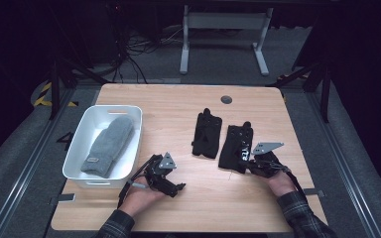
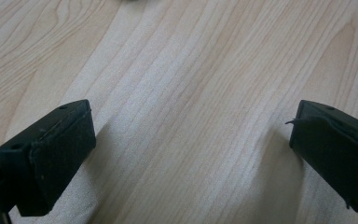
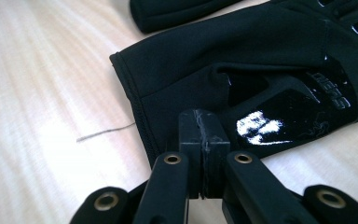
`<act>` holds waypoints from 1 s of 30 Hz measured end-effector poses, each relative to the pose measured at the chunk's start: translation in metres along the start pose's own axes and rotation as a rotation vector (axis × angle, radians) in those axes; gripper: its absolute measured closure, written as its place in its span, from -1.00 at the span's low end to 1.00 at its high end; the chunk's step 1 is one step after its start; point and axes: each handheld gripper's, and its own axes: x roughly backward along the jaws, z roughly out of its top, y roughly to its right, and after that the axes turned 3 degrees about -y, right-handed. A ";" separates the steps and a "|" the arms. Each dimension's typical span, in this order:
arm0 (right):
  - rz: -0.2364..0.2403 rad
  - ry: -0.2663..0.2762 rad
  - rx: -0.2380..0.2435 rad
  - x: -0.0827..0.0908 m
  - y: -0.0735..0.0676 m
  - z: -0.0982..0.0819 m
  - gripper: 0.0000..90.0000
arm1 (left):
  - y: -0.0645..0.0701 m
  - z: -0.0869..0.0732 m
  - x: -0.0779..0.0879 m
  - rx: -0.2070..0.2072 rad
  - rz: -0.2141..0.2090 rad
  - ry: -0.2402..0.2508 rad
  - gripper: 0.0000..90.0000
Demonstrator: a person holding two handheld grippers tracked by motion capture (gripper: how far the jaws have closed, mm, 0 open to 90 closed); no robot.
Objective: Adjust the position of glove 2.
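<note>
Matt black cloth glove with glossy patches is lying against the jaws, on smooth pale wood table

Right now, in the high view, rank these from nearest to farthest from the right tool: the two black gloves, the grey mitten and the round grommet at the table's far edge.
From the right tool:
1. Right-hand black glove, at the tool's tips.
2. Left-hand black glove, just beyond it, toward the table's middle.
3. Round grommet, at the far edge.
4. Grey mitten, in the white bin at the left.

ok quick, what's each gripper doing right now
left gripper: open, nothing between its jaws, just bare table.
right gripper: jaws closed at the cuff of the black glove; a grip on it cannot be told.
</note>
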 end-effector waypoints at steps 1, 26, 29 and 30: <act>0.006 -0.002 0.003 0.001 -0.001 -0.001 1.00 | 0.000 0.000 0.000 0.000 0.000 0.000 -0.99; 0.118 -0.034 0.072 0.030 -0.051 -0.034 1.00 | 0.001 0.000 0.000 0.002 0.002 -0.004 -0.99; 0.089 -0.002 0.073 0.033 -0.048 -0.029 1.00 | 0.001 0.000 0.000 0.002 0.002 -0.002 -0.99; 0.079 0.006 0.069 0.034 -0.045 -0.027 1.00 | 0.001 0.000 0.000 0.002 0.002 -0.004 -0.99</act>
